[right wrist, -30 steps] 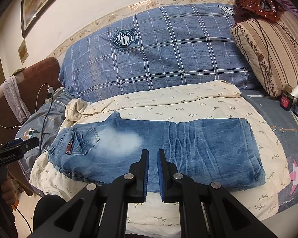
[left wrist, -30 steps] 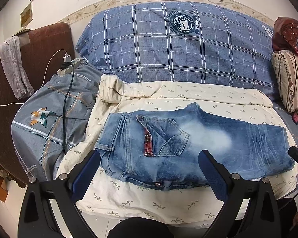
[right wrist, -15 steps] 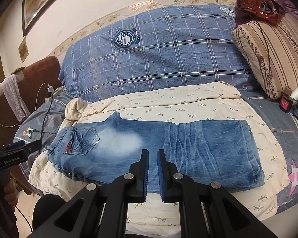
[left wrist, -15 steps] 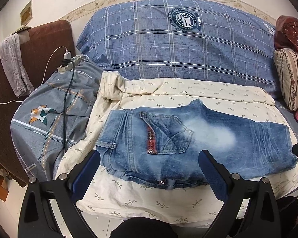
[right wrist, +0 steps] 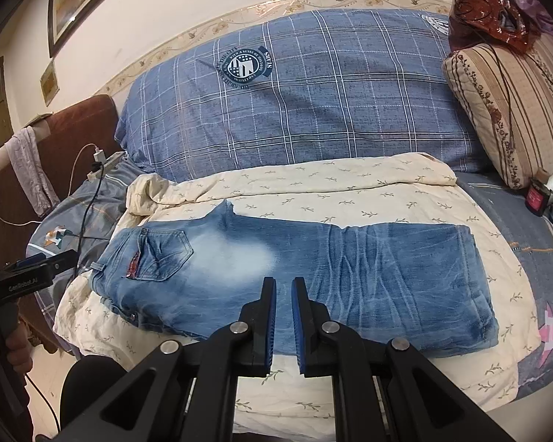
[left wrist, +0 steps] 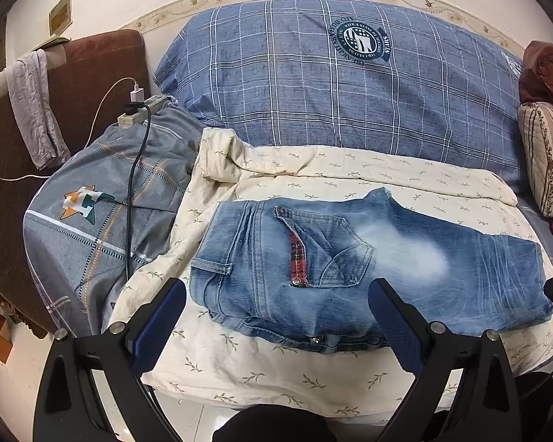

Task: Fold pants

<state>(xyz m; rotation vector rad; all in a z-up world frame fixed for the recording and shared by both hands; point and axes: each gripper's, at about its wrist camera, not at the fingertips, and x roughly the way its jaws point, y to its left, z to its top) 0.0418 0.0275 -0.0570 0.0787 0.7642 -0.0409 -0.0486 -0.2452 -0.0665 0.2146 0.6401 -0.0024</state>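
Note:
Faded blue jeans (left wrist: 368,269) lie flat on a cream leaf-print blanket (left wrist: 261,361), legs stacked and folded back, waistband to the left, a back pocket with red plaid trim on top. In the right wrist view the jeans (right wrist: 313,269) stretch from left to right. My left gripper (left wrist: 276,305) is open and empty, held above the waist end near the bed's front edge. My right gripper (right wrist: 284,287) is shut and empty, above the front edge of the jeans near the thigh. The left gripper also shows in the right wrist view (right wrist: 33,276).
A big blue plaid pillow (left wrist: 350,84) lies behind the blanket. A grey quilt (left wrist: 92,213) with a power strip (left wrist: 140,110) and black cable (left wrist: 132,191) lies left. A striped cushion (right wrist: 508,110) stands at the right, with small bottles (right wrist: 542,195) below it.
Both views have shifted slightly: the jeans sit a little lower in the left wrist view. The jeans lie unchanged. The left jaws stay open, the right stay shut.

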